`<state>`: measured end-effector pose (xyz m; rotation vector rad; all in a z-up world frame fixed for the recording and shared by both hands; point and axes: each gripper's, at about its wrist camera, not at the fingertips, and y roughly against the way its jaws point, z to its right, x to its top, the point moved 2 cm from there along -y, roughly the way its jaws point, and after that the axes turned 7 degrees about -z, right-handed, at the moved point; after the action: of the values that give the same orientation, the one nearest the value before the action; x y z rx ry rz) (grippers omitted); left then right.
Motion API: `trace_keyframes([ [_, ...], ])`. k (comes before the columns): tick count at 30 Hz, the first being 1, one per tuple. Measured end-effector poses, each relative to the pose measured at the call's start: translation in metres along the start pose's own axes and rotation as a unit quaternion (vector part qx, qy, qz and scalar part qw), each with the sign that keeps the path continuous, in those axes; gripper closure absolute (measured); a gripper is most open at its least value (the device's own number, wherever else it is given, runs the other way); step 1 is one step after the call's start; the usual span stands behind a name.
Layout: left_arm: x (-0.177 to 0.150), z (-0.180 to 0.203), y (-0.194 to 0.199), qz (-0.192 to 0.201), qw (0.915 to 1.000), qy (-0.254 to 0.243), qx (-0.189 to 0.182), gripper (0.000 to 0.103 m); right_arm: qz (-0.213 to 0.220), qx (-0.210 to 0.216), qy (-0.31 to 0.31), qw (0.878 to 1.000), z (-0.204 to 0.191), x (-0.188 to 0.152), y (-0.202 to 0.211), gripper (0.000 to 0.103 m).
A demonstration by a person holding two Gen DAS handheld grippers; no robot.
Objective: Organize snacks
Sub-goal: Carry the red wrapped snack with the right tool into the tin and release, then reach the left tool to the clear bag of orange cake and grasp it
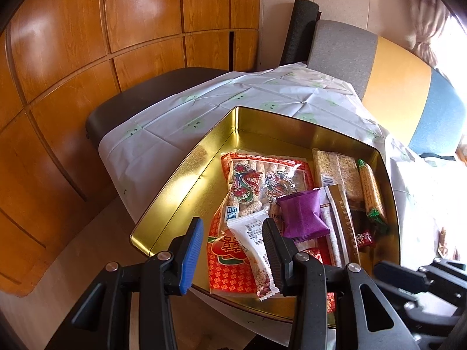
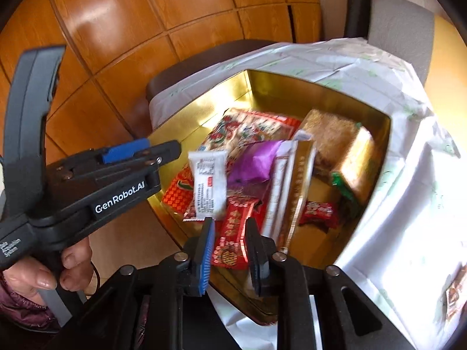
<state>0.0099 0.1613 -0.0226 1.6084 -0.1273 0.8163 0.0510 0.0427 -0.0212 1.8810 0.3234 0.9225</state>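
Both claws hover over the near rim of the gold tin [image 1: 292, 118], where the snacks already lie heaped. The left gripper [image 1: 232, 252] gapes wide and empty above a white packet [image 1: 254, 234]; the right gripper [image 2: 229, 250], half open, straddles a red packet [image 2: 233, 233] without clamping. Sorting seems nearly finished; next comes a clean withdrawal. The tin sits on a white cloth [image 1: 175, 116] before wooden panelling [image 1: 87, 43].

My right gripper [image 2: 229, 250] hangs with jaws apart over a red packet [image 2: 233, 233] in the gold tin [image 2: 376, 157]; my left gripper [image 2: 151, 157] sits beside a white packet [image 2: 208, 183].
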Motion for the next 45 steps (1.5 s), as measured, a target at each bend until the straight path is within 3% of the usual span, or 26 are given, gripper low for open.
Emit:
trace_keyframes([
  [10, -0.001, 0.015, 0.01, 0.007, 0.9997, -0.023, -0.009, 0.06, 0.037, -0.06, -0.043, 0.997, 0.039, -0.02, 0.051, 0.075],
  [20, -0.004, 0.043, 0.018, 0.013, 0.9977, -0.062, -0.023, 0.06, 0.034, -0.15, -0.082, 0.985, 0.106, -0.055, 0.096, 0.072],
  [31, -0.009, 0.089, 0.026, 0.016, 0.9919, -0.12, -0.04, 0.06, 0.022, -0.241, -0.155, 0.958, 0.199, -0.106, 0.146, 0.072],
  [36, -0.01, 0.114, 0.029, 0.018, 0.9877, -0.149, -0.046, 0.059, 0.023, -0.279, -0.199, 0.939, 0.244, -0.13, 0.16, 0.072],
  [41, -0.012, 0.139, 0.032, 0.022, 0.9824, -0.179, -0.05, 0.054, 0.028, -0.284, -0.284, 0.915, 0.281, -0.153, 0.166, 0.072],
  [45, -0.014, 0.161, 0.032, 0.02, 0.978, -0.2, -0.057, 0.054, 0.04, -0.272, -0.329, 0.904, 0.295, -0.162, 0.178, 0.072],
])
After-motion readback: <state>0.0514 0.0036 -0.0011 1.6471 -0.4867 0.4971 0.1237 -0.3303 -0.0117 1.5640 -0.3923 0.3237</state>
